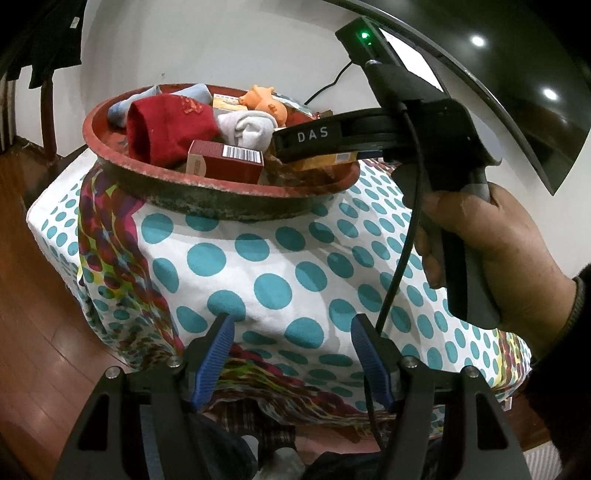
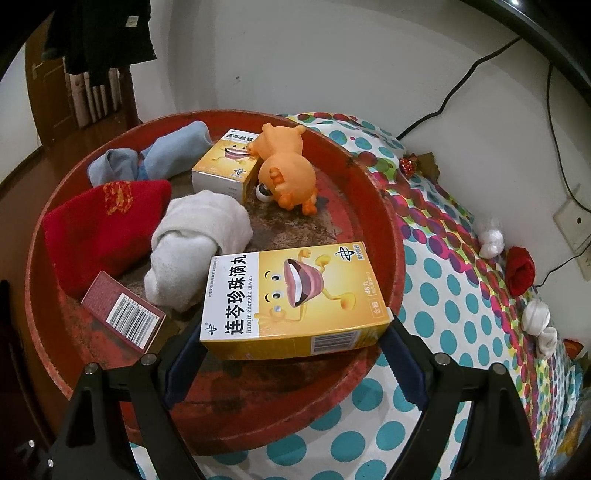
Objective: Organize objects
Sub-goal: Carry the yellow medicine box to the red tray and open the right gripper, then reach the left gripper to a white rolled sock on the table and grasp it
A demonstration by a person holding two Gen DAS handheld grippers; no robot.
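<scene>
Six items are already gathered in the red basin (image 2: 384, 206) at frame centre, a seventh, the yellow box (image 2: 295, 299), is clamped by the right gripper (image 2: 295, 343) over its rim, several sock bundles (image 2: 491, 236) at right remain uncollected, and the left gripper (image 1: 291, 332) is held apart, empty.

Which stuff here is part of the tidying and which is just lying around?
Part of the job:
yellow box in the right gripper
red basin
white sock
orange toy

Lying about:
wall cable
dotted cloth
hanging dark clothes
</scene>
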